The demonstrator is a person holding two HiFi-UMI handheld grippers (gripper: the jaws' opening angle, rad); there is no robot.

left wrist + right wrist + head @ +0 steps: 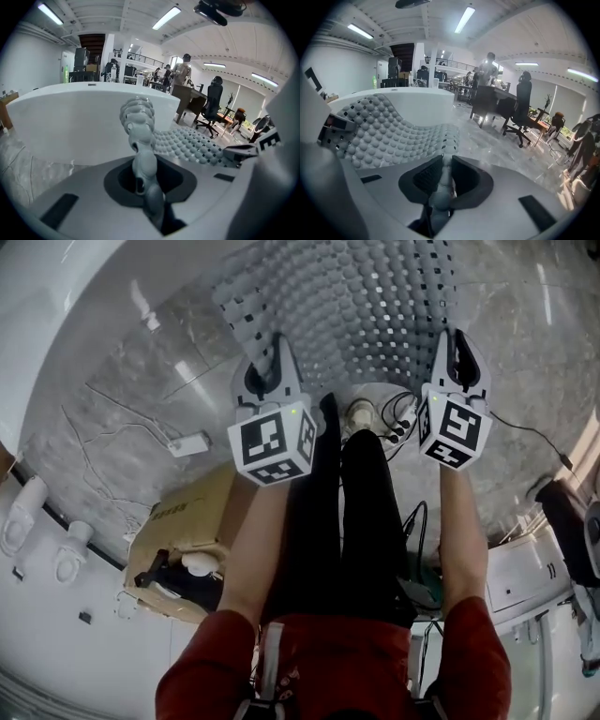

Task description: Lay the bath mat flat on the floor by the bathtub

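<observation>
Grey marble floor (141, 371) is seen beside the white bathtub (47, 306). The studded bath mat (356, 306) is held over it by its near edge: left gripper (268, 367) and right gripper (459, 357) are each clamped narrowly on a corner.

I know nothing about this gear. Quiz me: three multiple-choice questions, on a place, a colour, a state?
1. Where is the bath mat? A on a wall hook B held between the left tongs and right tongs C on a desk
2. What colour is the bathtub? A white B black C red
3. How are the left tongs? A wide open, empty B shut on the mat C on the floor
Answers: B, each pinches a mat edge; A, its wall is white; B, the edge sits clamped in them.
</observation>
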